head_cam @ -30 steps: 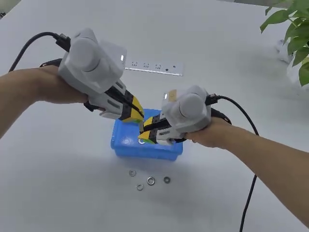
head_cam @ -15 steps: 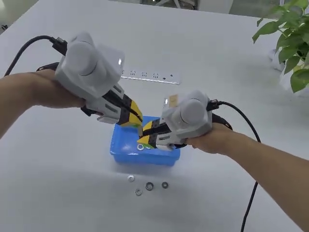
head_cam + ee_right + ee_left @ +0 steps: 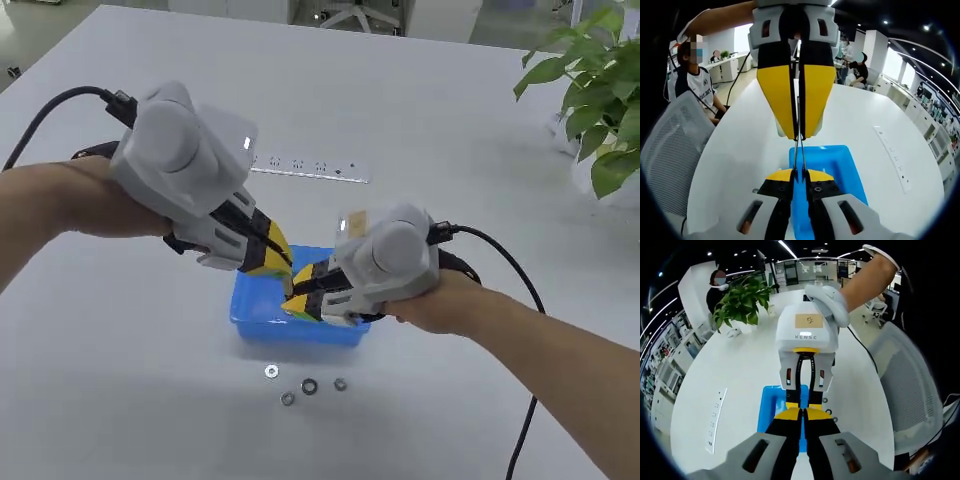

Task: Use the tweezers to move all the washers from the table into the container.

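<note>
Since a second ago: left gripper (image 3: 281, 262) and right gripper (image 3: 297, 298) stay nose to nose above the container (image 3: 300, 336), and the washers (image 3: 309, 386) on the table (image 3: 120, 390) lie as they did. The drift in the picture is the head's own.
Left jaws: coming in from the left in the head view, tips over the container's far half. They are pressed together, with the tweezers (image 3: 796, 151) running in between them, as the right gripper view shows.
Right jaws: reaching in from the right, tips just beside the left gripper's tips, over the container's middle. They are pinched narrow on the near end of the tweezers.
Tweezers: thin metal legs, close together, bridging the short gap between the two pairs of yellow tips, above the blue floor.
Container: blue, open-topped, on the white table, right under both sets of tips.
Washers: four, loose on the table just in front of the container's near wall, clear of both grippers and the tweezers, touched by nothing.
Tweezer load: cannot tell, too fine to make out between the jaws.
Background: power strip (image 3: 305, 165) lying flat beyond the container.
</note>
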Available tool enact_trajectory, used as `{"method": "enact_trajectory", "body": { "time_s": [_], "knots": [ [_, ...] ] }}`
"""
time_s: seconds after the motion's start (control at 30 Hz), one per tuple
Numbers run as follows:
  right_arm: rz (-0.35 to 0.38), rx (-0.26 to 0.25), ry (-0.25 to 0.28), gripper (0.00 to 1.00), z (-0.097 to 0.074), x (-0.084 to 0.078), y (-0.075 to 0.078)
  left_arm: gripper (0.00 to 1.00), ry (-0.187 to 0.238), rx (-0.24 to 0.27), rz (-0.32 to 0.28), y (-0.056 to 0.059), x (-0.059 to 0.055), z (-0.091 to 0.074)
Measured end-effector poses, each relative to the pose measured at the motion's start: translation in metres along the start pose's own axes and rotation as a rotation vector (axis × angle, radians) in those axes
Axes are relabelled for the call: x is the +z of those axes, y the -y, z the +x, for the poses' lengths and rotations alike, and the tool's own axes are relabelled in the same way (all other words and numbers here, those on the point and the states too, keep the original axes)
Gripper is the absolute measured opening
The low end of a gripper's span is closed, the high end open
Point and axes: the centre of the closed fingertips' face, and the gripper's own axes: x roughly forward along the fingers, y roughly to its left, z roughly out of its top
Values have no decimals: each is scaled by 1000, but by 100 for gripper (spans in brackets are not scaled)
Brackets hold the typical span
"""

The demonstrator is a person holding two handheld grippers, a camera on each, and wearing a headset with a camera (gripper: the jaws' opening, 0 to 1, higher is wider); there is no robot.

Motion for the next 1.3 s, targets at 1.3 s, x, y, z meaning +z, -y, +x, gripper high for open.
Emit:
{"method": "enact_trajectory", "body": {
  "time_s": [1.3],
  "knots": [
    [24, 33, -2, 11, 33, -21, -48, 5, 5, -23, -61, 44, -35, 18]
  ]
}}
